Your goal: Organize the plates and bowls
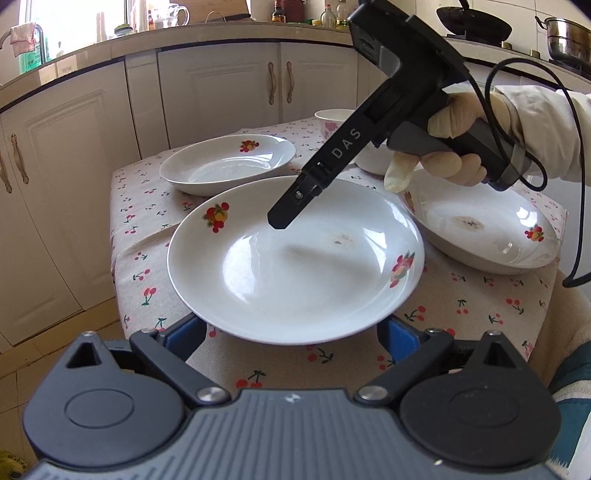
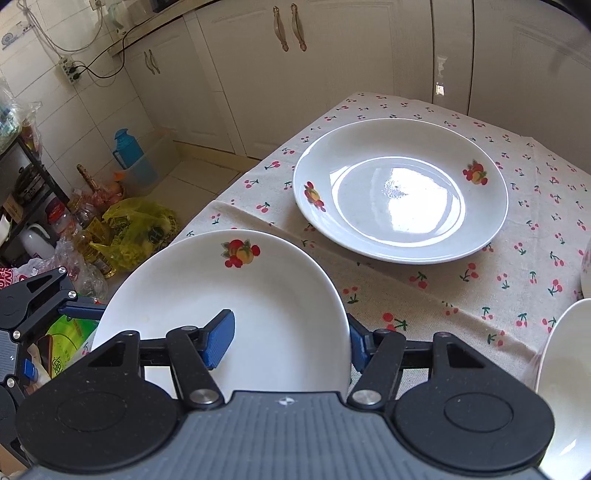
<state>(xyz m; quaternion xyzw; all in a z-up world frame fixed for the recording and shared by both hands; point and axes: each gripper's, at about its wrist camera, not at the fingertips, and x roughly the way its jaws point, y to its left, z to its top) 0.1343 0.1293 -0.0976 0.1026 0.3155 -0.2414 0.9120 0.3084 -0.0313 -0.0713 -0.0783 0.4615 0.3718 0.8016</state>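
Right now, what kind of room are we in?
Most likely a home kitchen. Cream cabinets run under a counter crowded with bottles, a wok and a steel pot sit on a stove at the far right, and white plates lie on a table with a cherry-print cloth.

Left wrist view: looks forward and down, close over white fruit-printed plate (image 1: 295, 258) on cherry-print tablecloth (image 1: 147, 229). Right wrist view: steeper, same plate (image 2: 229, 295) close. Shared: that plate, tablecloth (image 2: 480, 288), cream cabinets (image 1: 221, 88) (image 2: 295, 74) beyond.

Cherry-print tablecloth (image 2: 424, 295) under plates (image 2: 400, 190), bowl (image 1: 334, 115).
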